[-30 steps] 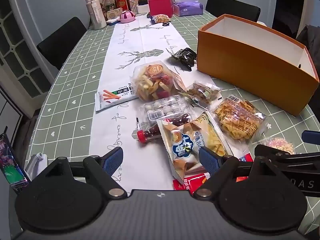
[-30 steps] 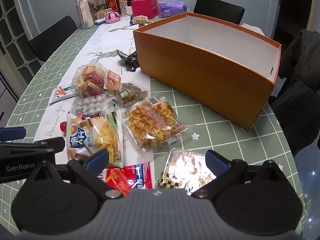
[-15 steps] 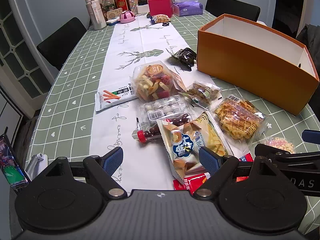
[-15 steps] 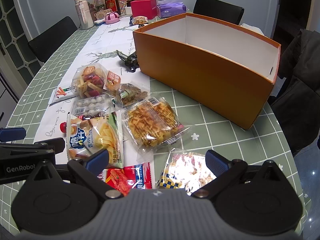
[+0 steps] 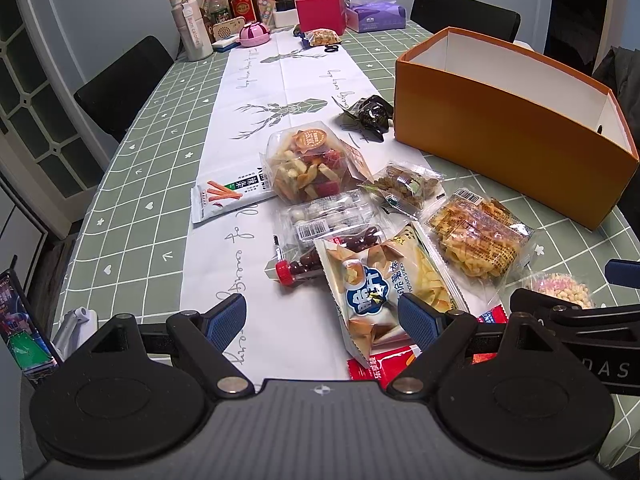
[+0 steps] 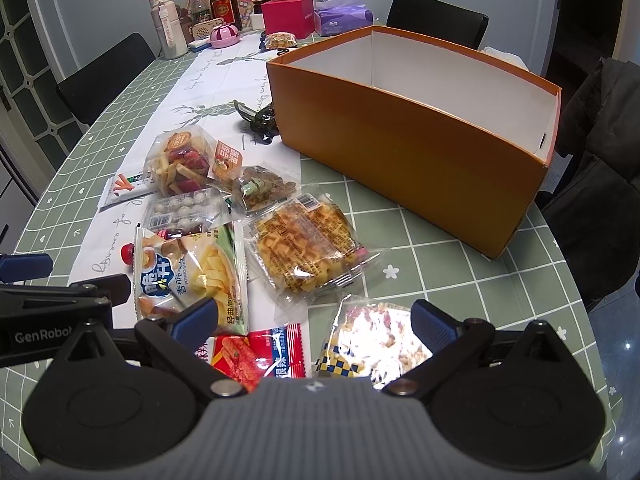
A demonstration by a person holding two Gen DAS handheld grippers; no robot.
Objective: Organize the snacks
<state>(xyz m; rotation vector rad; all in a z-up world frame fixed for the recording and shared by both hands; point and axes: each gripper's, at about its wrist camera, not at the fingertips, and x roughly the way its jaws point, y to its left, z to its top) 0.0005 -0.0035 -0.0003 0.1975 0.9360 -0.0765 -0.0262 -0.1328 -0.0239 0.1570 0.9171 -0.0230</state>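
Observation:
Several snack packs lie in a cluster on the table: a potato stick bag [image 5: 384,280] [image 6: 192,272], a clear waffle pack [image 5: 476,236] [image 6: 304,248], a mixed chip tub [image 5: 312,164], a red spicy strip pack [image 6: 256,352] and a puffed snack bag [image 6: 372,340]. An empty orange box [image 5: 508,136] [image 6: 400,148] stands to their right. My left gripper [image 5: 324,320] is open and empty above the table's near edge. My right gripper [image 6: 316,320] is open and empty, over the red pack and the puffed bag.
Bottles [image 5: 192,20], a pink box [image 5: 320,10] and a tissue pack [image 5: 374,12] stand at the table's far end. Black chairs [image 5: 120,80] [image 6: 436,16] ring the table. A dark candy wrapper [image 5: 370,114] lies beside the orange box.

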